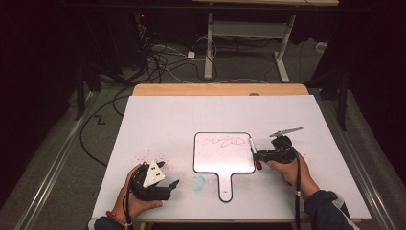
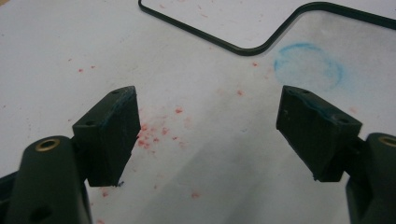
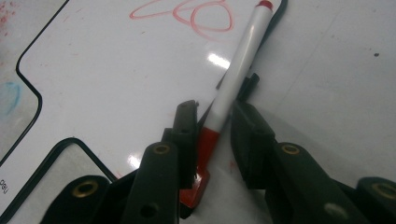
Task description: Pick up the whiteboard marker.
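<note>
Far half of the white table sheet is bare, so open passage front to back and side to side there. Centre is taken by the flat whiteboard paddle, handle toward the person; low, so a gripper clears over it easily. Marker lies along the paddle's rt edge, w/ the right gripper closed round it, so that edge is blocked. Left gripper sits at near-left, jaws wide apart, nothing between them; bare sheet w/ red specks ahead of it. Gap between it and the paddle handle is free; blue ring smear there is flat, no obstacle. Rt margin beyond the rt hand is open.
</note>
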`<state>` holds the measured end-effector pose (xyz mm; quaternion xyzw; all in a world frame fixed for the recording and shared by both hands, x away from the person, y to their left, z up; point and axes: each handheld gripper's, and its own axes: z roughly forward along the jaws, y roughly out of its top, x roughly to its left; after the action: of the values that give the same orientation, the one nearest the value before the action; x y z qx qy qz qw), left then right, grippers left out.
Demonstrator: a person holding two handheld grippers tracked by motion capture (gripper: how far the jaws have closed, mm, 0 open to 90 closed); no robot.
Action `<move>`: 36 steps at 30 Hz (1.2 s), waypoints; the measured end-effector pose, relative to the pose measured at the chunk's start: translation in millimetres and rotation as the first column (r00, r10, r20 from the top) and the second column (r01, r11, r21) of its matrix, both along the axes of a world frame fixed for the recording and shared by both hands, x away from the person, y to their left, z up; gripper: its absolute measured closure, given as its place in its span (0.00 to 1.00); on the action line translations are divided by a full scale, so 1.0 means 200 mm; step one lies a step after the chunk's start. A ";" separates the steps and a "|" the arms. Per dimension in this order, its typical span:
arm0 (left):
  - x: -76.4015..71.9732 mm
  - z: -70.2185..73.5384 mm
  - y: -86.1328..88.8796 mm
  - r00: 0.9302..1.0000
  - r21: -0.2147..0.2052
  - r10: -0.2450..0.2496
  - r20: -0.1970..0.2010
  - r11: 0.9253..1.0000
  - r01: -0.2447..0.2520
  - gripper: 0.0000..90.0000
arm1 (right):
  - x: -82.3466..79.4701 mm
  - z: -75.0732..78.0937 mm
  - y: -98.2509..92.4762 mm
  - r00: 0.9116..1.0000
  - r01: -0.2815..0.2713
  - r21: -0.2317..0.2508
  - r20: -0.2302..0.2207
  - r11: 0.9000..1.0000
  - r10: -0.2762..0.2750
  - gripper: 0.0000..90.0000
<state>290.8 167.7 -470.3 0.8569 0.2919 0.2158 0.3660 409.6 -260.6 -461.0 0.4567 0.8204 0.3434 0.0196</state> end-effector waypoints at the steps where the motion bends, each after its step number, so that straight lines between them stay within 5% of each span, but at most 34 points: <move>1: 0.00 0.00 0.00 1.000 0.000 -0.002 -0.003 1.000 0.002 0.23 | 0.00 0.00 0.00 1.000 0.000 0.000 0.000 1.000 0.000 0.84; 10: 0.02 0.00 -0.02 0.999 -0.041 -0.005 -0.037 0.999 0.004 0.24 | -0.02 0.01 0.02 0.999 -0.027 -0.020 0.037 0.999 0.028 0.91; 16: 0.05 0.04 -0.05 0.998 -0.151 -0.011 -0.068 0.989 0.001 0.26 | -0.09 0.09 0.06 0.987 -0.069 -0.003 0.144 0.998 0.069 0.91; 19: 0.10 0.08 -0.10 0.995 -0.248 -0.026 -0.094 0.969 0.002 0.27 | -0.13 0.12 0.11 0.975 -0.108 0.008 0.195 0.994 0.104 0.91; 20: 0.10 0.08 -0.10 0.995 -0.248 -0.026 -0.094 0.969 0.002 0.27 | -0.13 0.12 0.11 0.975 -0.108 0.008 0.195 0.994 0.104 0.91; 23: 0.13 0.11 -0.16 0.994 -0.301 -0.047 -0.098 0.953 0.016 0.27 | -0.19 0.16 0.18 0.953 -0.167 0.030 0.259 0.985 0.154 0.91; 25: 0.15 0.13 -0.20 0.992 -0.347 -0.067 -0.107 0.938 0.026 0.27 | -0.21 0.17 0.20 0.948 -0.188 0.044 0.270 0.981 0.169 0.91; 30: 0.20 0.17 -0.31 0.991 -0.399 -0.080 -0.108 0.916 0.030 0.32 | -0.29 0.19 0.31 0.912 -0.272 0.055 0.333 0.961 0.239 0.91; 36: 0.24 0.21 -0.41 0.986 -0.461 -0.125 -0.110 0.885 0.061 0.35 | -0.34 0.19 0.37 0.889 -0.317 0.059 0.367 0.946 0.275 0.91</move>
<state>339.5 86.6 -428.3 0.7728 0.3173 0.0644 0.5458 341.3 -186.6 -422.5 0.2571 0.8418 0.4666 0.0873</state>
